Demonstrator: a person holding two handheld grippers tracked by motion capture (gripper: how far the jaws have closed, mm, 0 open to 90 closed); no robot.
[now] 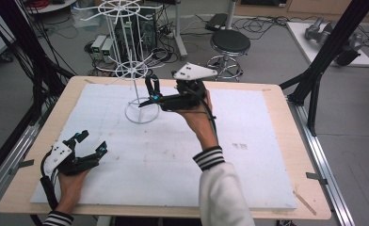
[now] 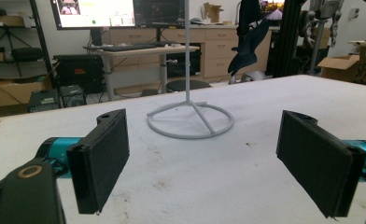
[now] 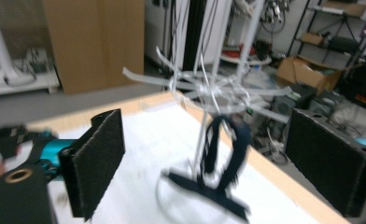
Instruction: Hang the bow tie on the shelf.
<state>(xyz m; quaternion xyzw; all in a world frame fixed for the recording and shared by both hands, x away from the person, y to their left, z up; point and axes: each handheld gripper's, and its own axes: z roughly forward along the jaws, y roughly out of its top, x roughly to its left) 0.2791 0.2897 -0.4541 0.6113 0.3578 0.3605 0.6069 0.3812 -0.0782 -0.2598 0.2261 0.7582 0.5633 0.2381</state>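
Right gripper (image 1: pixel 156 96) held out over the far middle of the table (image 1: pixel 286 117), jaws spread wide and empty, nothing pressed between the pads. Dead ahead of it, just beyond the fingertips, a dark strap (image 3: pixel 235 140) draped on the lower ring of the white wire rack (image 1: pixel 134 70). Hanging loop upright beside the rack's central post, long axis running top to bottom; lower end trailing flat across the base ring toward the gripper. Too blurred in the right gripper view to tell exactly which hook carries it. Strap apart from both pads, framed in the gap between them. Left gripper (image 1: pixel 92 141) parked low at the near left corner of the table, also gaping and empty, aimed across the white board at the rack's base ring (image 2: pixel 190 122), well apart from it. Right hand by far the nearer to the strap. Likely judgement: strap hung and let go, so any further move a matter of drawing straight back along the gripper's own line, clear of the thin wire arms.
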